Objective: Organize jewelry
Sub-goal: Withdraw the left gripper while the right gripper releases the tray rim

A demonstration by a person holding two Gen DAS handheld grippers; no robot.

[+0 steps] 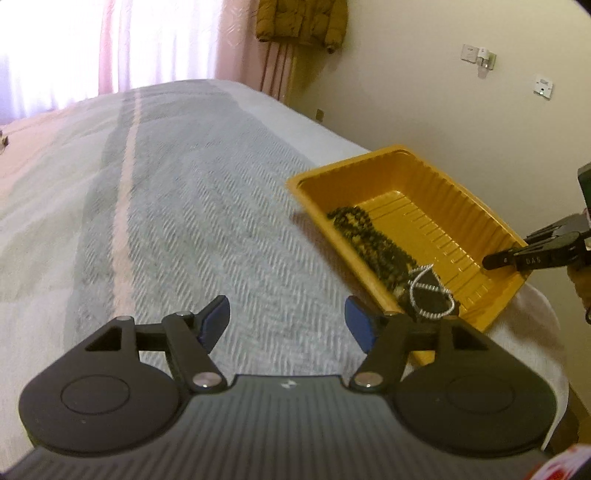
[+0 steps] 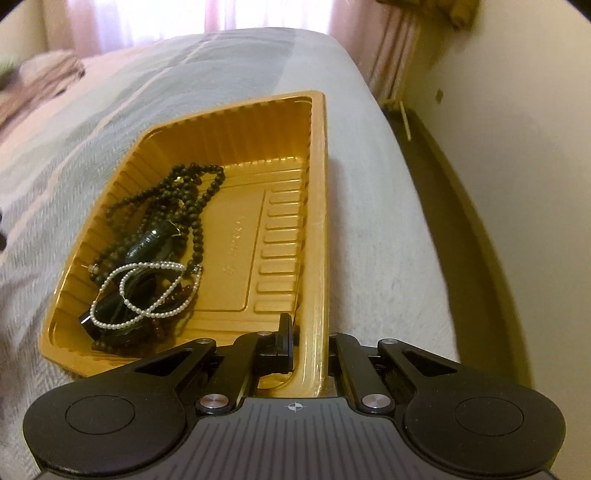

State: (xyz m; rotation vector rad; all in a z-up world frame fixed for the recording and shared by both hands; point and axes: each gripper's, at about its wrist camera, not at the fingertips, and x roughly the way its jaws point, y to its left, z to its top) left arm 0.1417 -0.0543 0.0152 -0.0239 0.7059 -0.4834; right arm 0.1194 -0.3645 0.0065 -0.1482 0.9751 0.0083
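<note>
A yellow plastic tray (image 1: 424, 177) (image 2: 319, 221) lies on the bed near its right edge. Inside it sit a dark bead necklace (image 1: 369, 236) (image 2: 192, 195), a white pearl strand (image 1: 432, 295) (image 2: 147, 291) and a glossy dark piece (image 2: 151, 240), heaped at one side. My right gripper (image 2: 308, 328) is shut on the tray's near rim, one finger inside the wall and one outside; it also shows at the tray's corner (image 1: 495, 261) in the left wrist view. My left gripper (image 1: 286, 306) hangs open over the blanket, left of the tray, with nothing between its blue pads.
A grey-blue herringbone blanket (image 1: 184, 221) covers the bed, which drops off just right of the tray (image 2: 424, 258). A cream wall with sockets (image 1: 543, 86) stands beyond. A mustard jacket (image 1: 301, 22) hangs by pink curtains (image 1: 110, 44) at the back.
</note>
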